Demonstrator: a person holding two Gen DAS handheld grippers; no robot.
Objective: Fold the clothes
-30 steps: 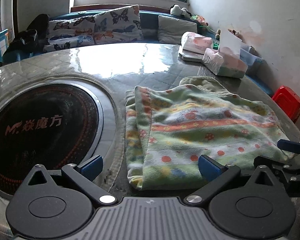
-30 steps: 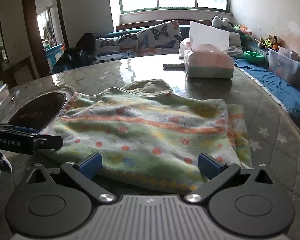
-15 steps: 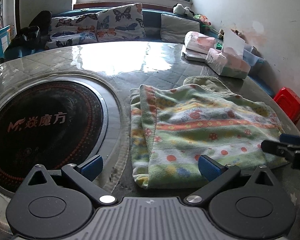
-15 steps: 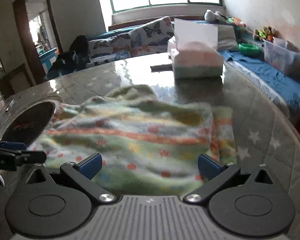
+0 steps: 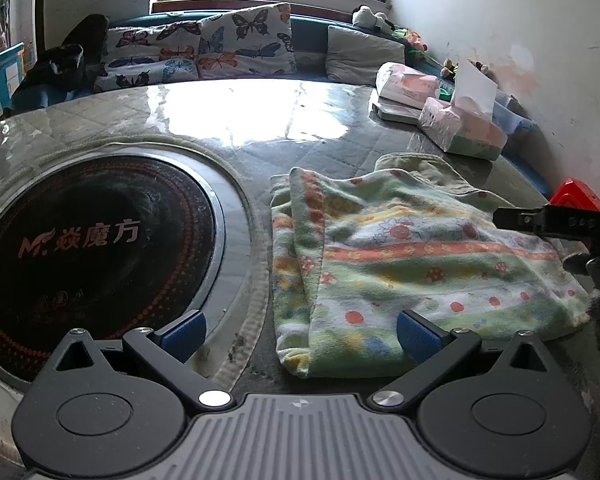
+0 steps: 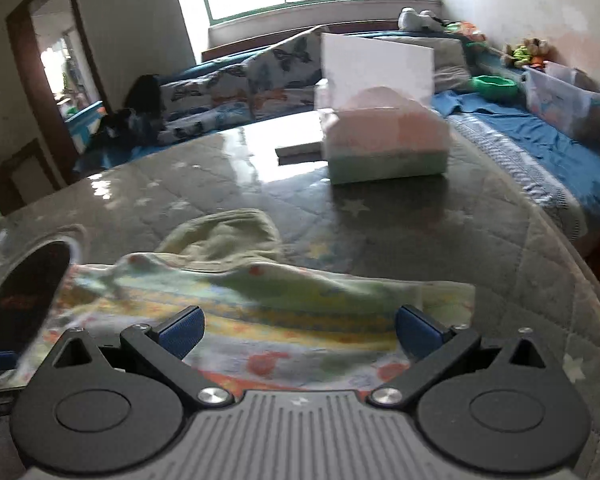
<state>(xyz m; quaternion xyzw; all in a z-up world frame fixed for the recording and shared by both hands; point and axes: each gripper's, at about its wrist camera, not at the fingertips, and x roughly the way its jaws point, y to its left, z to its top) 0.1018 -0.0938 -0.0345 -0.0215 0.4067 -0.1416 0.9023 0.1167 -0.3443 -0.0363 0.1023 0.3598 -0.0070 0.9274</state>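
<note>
Your left claw (image 5: 298, 330) hangs with its blue pads spread wide over the near-left corner of the folded green, orange-striped fleece garment (image 5: 412, 264) lying flat on the grey quilted worktop (image 5: 260, 128). Your right claw (image 6: 298, 326), equally wide apart, hovers above its other side, gripping nothing.

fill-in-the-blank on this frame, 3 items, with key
1. Both grippers, left and right, have their jaws ____.
2. The pillows behind the table are printed with ____.
3. The round black cooktop sits to the ____ of the garment in the left wrist view.

Missing words: open; butterflies; left
</note>
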